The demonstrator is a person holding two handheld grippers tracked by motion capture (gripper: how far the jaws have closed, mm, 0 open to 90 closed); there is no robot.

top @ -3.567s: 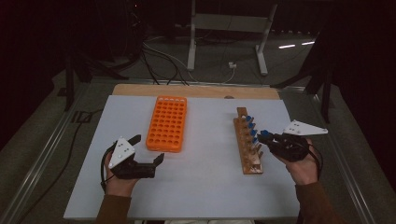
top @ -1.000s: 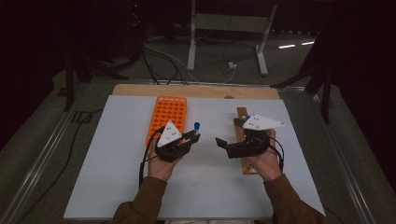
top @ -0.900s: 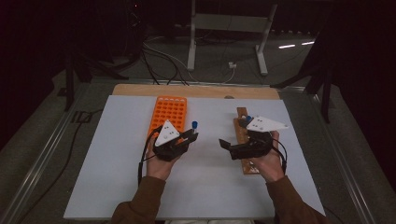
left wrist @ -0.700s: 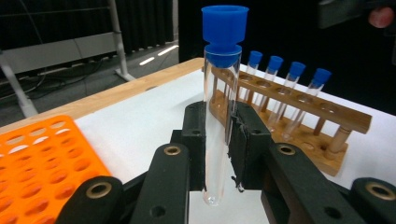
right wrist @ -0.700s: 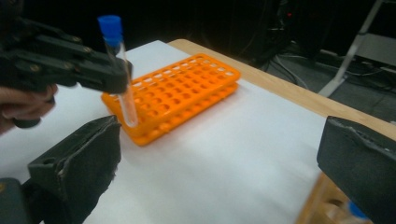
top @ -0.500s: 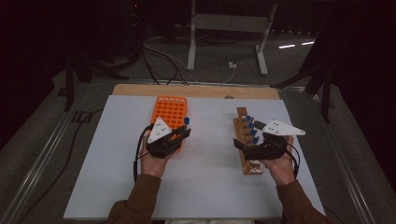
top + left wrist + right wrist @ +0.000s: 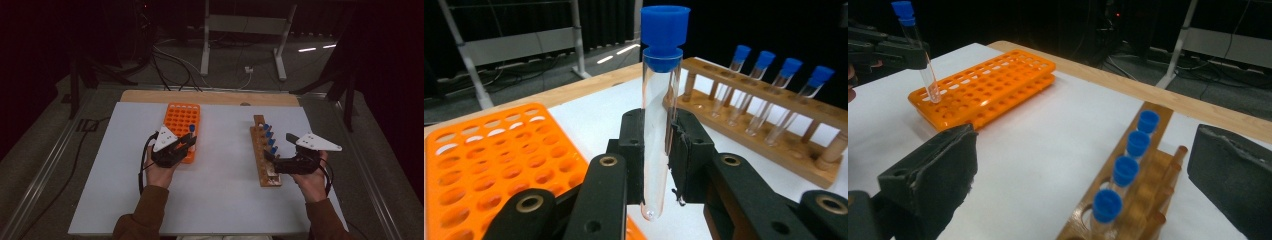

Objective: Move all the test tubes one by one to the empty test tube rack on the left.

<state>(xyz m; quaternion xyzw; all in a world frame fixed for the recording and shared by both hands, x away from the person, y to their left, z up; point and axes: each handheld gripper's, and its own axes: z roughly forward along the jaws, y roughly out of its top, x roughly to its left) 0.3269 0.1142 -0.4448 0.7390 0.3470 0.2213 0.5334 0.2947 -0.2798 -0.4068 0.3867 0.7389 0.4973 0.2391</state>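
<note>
Orange rack (image 7: 182, 121): on table, left of wooden rack (image 7: 264, 152).
Right gripper (image 7: 1083, 185): jaws apart, empty, over wooden rack.
Left gripper (image 7: 656, 150): clamped on tube (image 7: 659, 115), above orange rack's near edge.
Risk: tilted tube likely misses hole, jams on rim.

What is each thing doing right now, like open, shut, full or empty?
Left hand-held gripper: shut on the test tube.
Test tube: capped, looks empty, held upright above the orange rack.
Right hand-held gripper: open, nothing between its jaws.
Orange rack: flat on the table, the holes in view empty.
Wooden rack: four blue-capped tubes standing in it.
</note>
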